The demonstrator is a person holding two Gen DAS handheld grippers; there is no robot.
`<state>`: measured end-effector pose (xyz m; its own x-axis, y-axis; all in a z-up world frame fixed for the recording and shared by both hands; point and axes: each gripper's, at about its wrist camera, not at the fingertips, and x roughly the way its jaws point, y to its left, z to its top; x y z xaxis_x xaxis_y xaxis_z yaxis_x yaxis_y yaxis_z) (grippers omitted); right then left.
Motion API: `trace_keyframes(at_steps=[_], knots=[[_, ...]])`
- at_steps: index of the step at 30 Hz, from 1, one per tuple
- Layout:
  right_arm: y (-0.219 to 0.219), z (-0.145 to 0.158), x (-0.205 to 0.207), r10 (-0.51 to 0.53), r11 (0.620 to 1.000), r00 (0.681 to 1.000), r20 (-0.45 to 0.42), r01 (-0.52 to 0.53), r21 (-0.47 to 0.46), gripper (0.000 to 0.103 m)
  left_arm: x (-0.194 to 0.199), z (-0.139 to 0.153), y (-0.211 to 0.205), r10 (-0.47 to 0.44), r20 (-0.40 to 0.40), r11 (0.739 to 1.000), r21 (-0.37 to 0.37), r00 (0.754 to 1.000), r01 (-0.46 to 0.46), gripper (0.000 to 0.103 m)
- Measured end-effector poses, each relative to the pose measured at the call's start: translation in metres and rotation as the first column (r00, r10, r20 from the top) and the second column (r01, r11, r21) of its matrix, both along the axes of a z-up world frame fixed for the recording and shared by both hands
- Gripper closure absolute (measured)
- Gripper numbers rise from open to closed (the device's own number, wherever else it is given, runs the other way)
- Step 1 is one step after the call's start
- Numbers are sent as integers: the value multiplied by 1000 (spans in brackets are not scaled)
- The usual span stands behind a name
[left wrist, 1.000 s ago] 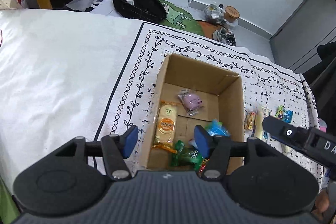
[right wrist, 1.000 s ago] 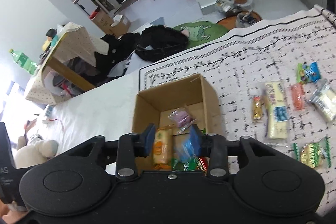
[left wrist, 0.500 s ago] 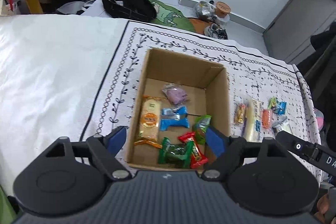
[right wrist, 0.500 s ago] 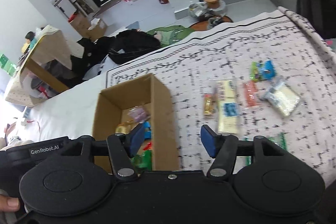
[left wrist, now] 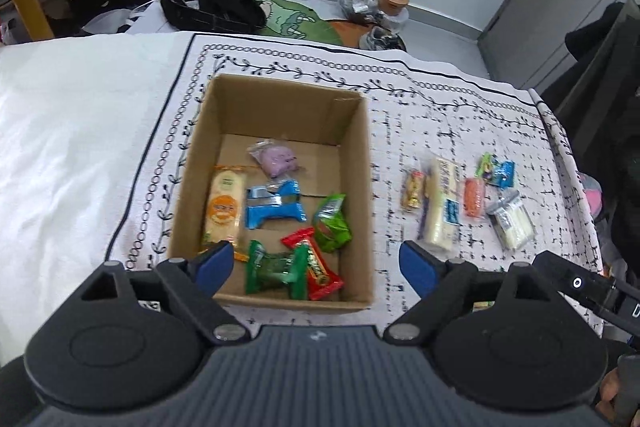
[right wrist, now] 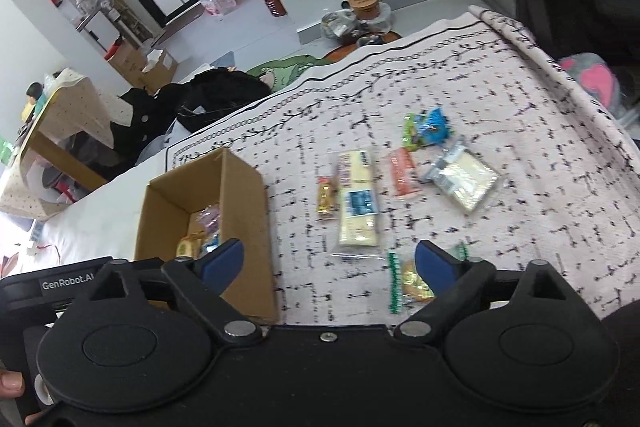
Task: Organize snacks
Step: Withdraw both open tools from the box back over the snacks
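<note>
Cardboard box [left wrist: 360,155] sits on the patterned cloth [left wrist: 460,115], over what looks like a bed, and it already has six snacks in it: a yellow-orange biscuit pack [left wrist: 224,207], a purple one [left wrist: 275,159], a blue one [left wrist: 273,203], two green ones and a red one [left wrist: 313,263].

So I'd say we're between picks, box part filled. Both tongs are spread wide with nothing between them. The left tongs [left wrist: 316,265] hover over the near end of the box; the right tongs [right wrist: 330,263] hang over the cloth just right of the box.

Still loose on the cloth, I count six: a long pale bar [right wrist: 358,201], a small gold one [right wrist: 326,195], an orange one [right wrist: 404,173], a silvery-white pack [right wrist: 464,179], a blue-green one [right wrist: 426,127], and a green-edged pack [right wrist: 404,281] sitting right by the right tongs.

My guess for the next move: drop the right tongs onto that nearest pack, close, carry it left into the box.
</note>
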<state>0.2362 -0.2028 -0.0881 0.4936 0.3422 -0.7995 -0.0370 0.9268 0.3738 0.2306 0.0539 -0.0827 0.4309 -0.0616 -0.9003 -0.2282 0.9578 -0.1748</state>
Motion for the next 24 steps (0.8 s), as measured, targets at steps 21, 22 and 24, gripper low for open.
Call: trace_keyframes(at_steps=[21,22,24], knots=[[-62,-26,-10,-110,993,992,-70,111,24,11,3,3,-72,-145,41,989,7,989,145,15],[-63,-27,-10,-107,994,992,-74,109,23,11,3,2,-75,-152,39,988,8,988,152,16],[-62,-32,-8,-94,995,992,-85,96,19,10,5,0,-80,-164,40,987,9,986,163,17]])
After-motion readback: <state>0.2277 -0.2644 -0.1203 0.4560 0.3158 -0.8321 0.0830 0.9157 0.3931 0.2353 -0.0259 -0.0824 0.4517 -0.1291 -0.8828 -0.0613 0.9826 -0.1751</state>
